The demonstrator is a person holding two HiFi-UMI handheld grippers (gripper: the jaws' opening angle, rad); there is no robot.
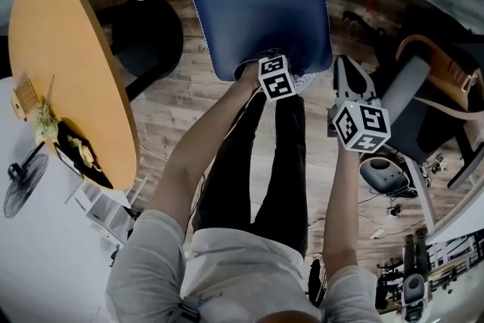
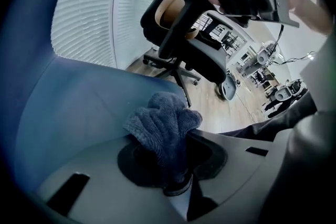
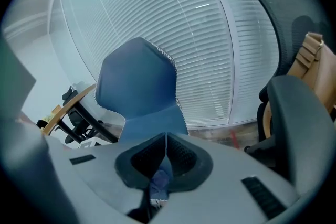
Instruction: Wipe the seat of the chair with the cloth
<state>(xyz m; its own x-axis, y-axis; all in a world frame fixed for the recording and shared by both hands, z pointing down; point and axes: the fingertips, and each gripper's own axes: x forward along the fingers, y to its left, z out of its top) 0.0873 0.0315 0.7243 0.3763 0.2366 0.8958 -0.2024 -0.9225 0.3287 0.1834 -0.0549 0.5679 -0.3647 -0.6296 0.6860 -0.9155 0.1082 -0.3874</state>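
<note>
my left gripper (image 2: 176,168) has its jaws clamped on the bunched-up cloth (image 2: 163,126), right at the near edge of the blue seat (image 2: 79,113) just ahead. right gripper (image 3: 165,157) hangs beside, jaws pinched together, empty. I'd guess most of the seat isn't wiped yet

We count two grippers, the left gripper (image 2: 170,162) and the right gripper (image 3: 165,149), and one cloth (image 2: 163,126). We see one blue chair (image 1: 257,4), one round table (image 1: 68,72), one tan bag (image 1: 446,72) and one fan (image 1: 23,178).
</note>
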